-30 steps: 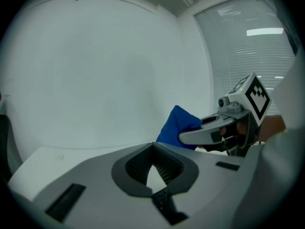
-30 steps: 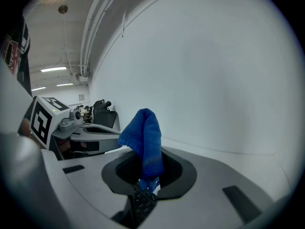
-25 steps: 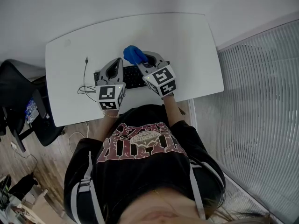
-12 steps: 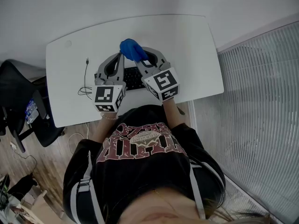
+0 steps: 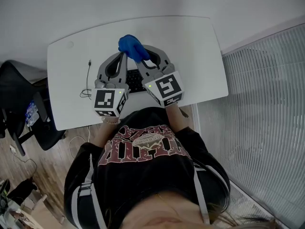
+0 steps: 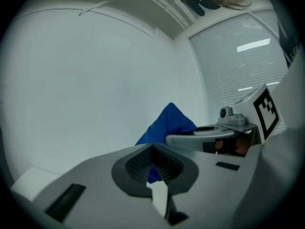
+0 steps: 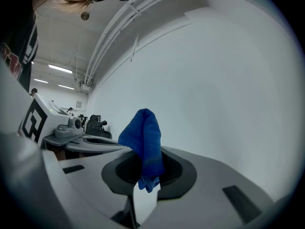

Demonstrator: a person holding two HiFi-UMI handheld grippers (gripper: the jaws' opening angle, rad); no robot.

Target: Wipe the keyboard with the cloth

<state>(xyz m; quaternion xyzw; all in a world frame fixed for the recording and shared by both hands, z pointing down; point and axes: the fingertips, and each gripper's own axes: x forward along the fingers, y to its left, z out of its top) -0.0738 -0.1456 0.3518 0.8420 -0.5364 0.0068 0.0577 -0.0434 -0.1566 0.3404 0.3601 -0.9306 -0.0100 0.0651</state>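
Cloth (image 5: 132, 46), pinched in the closed jaws of both left gripper (image 5: 125, 57) and right gripper (image 5: 143, 62), with the keyboard (image 5: 135, 80) beneath them, could slip free if they pull apart.

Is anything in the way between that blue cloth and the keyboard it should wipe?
Nothing visible does. The cloth, pinched in the right tongs, is held up over the keyboard; only the right tongs and the left tongs themselves hang above the keys.

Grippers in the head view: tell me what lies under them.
A black keyboard on the white table; only its middle keys show, and both ends are hidden.
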